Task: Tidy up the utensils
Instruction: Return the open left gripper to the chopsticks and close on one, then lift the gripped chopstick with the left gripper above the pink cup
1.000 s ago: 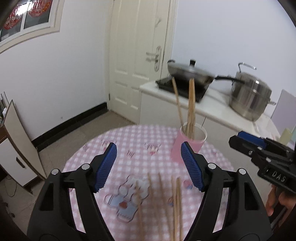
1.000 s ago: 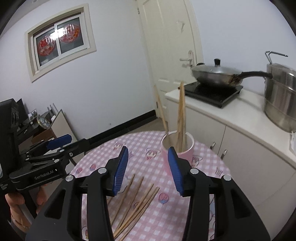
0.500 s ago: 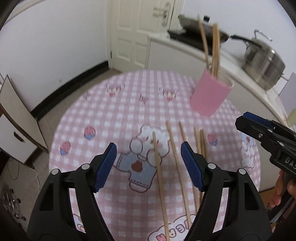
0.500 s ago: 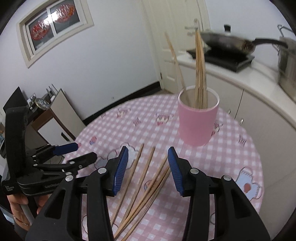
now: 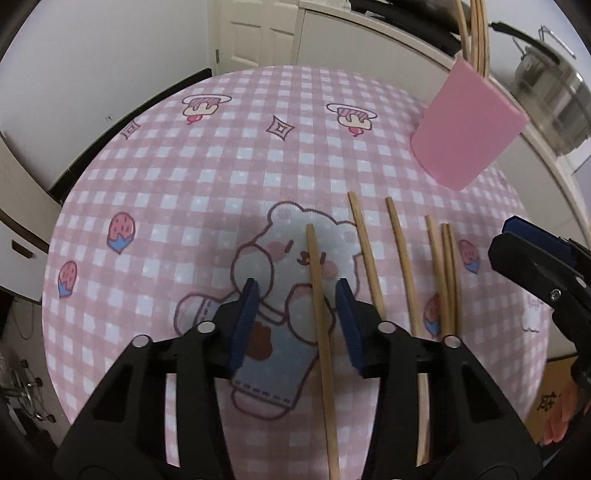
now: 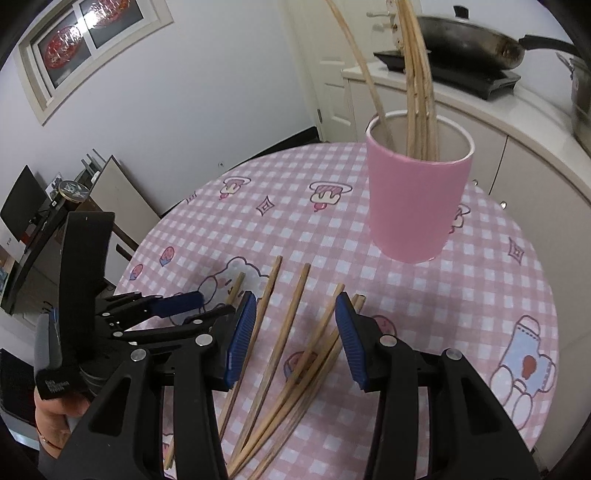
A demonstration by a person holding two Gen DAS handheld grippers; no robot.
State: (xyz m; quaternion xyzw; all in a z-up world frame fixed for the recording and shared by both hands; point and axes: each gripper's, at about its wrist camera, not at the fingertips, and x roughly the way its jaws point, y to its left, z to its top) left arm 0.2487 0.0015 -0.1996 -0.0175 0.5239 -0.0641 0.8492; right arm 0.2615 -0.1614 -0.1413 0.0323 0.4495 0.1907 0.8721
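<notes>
Several wooden chopsticks [image 5: 400,251] [image 6: 291,314] lie loose on the round table with a pink checked cloth [image 5: 221,166] [image 6: 480,295]. A pink cup [image 5: 465,129] [image 6: 413,206] at the far right side holds more chopsticks [image 6: 417,74] upright. My left gripper [image 5: 295,295] [image 6: 177,306] hovers low over the bear print. Its jaws are closing, and the leftmost chopstick [image 5: 317,288] lies between the pads with gaps on both sides. My right gripper [image 6: 295,301] [image 5: 524,243] stands open over the middle chopsticks, gripping none of them.
Behind the table runs a white counter [image 6: 517,122] with a wok on a hob [image 6: 472,48] and a steel pot [image 5: 550,96]. A white door [image 5: 258,33] is at the back. A low cabinet [image 6: 44,221] stands left. A hand [image 6: 55,413] holds the left gripper.
Both grippers have come down toward the table and tilted downward. The left jaws have narrowed around the leftmost chopstick. The right jaws keep the same width.
</notes>
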